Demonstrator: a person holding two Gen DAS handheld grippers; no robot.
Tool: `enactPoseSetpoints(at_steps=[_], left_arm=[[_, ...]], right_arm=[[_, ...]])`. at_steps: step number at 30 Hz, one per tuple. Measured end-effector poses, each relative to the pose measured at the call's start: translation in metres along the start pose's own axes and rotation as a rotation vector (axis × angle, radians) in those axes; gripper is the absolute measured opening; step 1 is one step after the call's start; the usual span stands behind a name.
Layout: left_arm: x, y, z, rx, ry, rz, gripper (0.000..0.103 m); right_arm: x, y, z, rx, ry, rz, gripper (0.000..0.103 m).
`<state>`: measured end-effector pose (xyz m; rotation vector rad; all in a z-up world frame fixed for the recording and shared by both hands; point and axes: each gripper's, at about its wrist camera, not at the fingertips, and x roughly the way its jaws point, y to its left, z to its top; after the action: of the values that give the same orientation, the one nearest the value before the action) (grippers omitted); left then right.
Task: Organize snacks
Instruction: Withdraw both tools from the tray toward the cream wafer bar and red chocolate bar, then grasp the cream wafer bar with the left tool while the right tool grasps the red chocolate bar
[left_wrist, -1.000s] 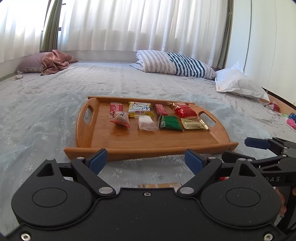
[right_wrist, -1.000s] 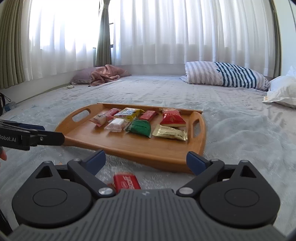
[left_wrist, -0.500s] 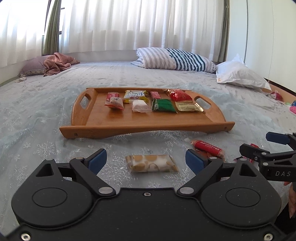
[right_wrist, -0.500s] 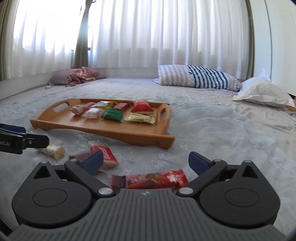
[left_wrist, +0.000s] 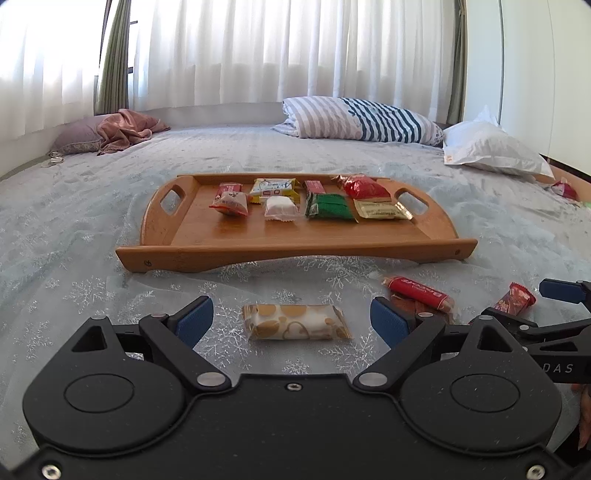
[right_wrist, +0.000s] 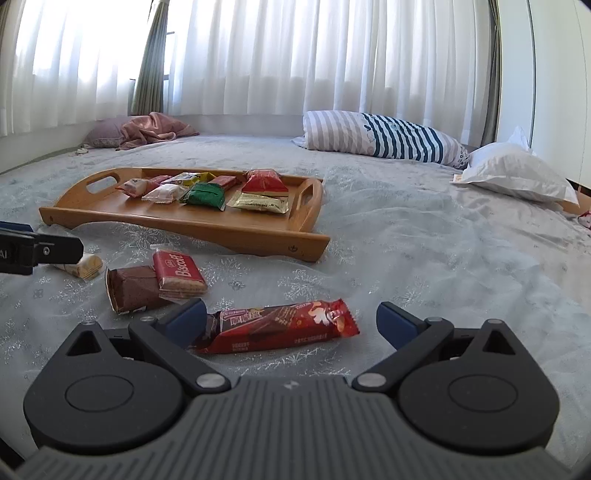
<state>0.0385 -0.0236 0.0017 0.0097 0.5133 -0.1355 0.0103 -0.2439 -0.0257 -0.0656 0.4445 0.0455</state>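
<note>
Lying loose before wooden tray (left_wrist: 295, 251), cream packet (left_wrist: 295, 322), red bar (right_wrist: 275, 325), Biscoff (right_wrist: 180, 274)

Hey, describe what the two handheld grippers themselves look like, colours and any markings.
The left gripper has a smooth black body with two round discs, silver pivot screws, black linkages and blue pads. The right gripper is similar but has a ribbed grey housing with a small white logo. White lettering, partly cut off, shows on their sides.

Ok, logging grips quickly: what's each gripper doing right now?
Left gripper: open, holding nothing.
Right gripper: open, holding nothing.
</note>
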Motion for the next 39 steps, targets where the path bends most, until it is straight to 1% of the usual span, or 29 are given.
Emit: enactPoseSetpoints(at_steps=[5, 8, 14, 22, 30, 33, 35, 37, 39], left_arm=[[0.004, -0.002, -0.003, -0.001, 0.007, -0.003, 0.088], [0.006, -0.003, -0.005, 0.005, 0.019, -0.008, 0.083], [0.014, -0.002, -0.009, -0.013, 0.048, -0.012, 0.067], [0.016, -0.003, -0.011, 0.001, 0.045, -0.008, 0.063], [0.015, -0.005, -0.011, 0.009, 0.038, -0.005, 0.063], [0.015, -0.005, -0.011, 0.01, 0.032, -0.002, 0.067], [0.015, -0.006, -0.011, 0.012, 0.02, 0.003, 0.077], [0.016, -0.006, -0.01, 0.013, 0.024, 0.004, 0.077], [0.02, -0.005, -0.009, 0.007, 0.049, -0.008, 0.073]], right_arm=[[0.004, 0.0, -0.002, 0.006, 0.012, 0.016, 0.103], [0.007, 0.0, -0.003, -0.003, 0.02, 0.024, 0.103], [0.009, 0.003, -0.005, -0.019, 0.027, 0.032, 0.103], [0.01, 0.002, -0.005, -0.003, 0.037, 0.036, 0.103], [0.011, 0.001, -0.004, -0.001, 0.039, 0.037, 0.103], [0.009, 0.001, -0.002, 0.008, 0.04, 0.036, 0.099], [0.006, 0.003, -0.001, 0.015, 0.04, 0.031, 0.093], [0.004, 0.008, 0.0, -0.003, 0.036, 0.024, 0.084], [0.002, 0.014, 0.001, -0.026, 0.029, 0.012, 0.079]])
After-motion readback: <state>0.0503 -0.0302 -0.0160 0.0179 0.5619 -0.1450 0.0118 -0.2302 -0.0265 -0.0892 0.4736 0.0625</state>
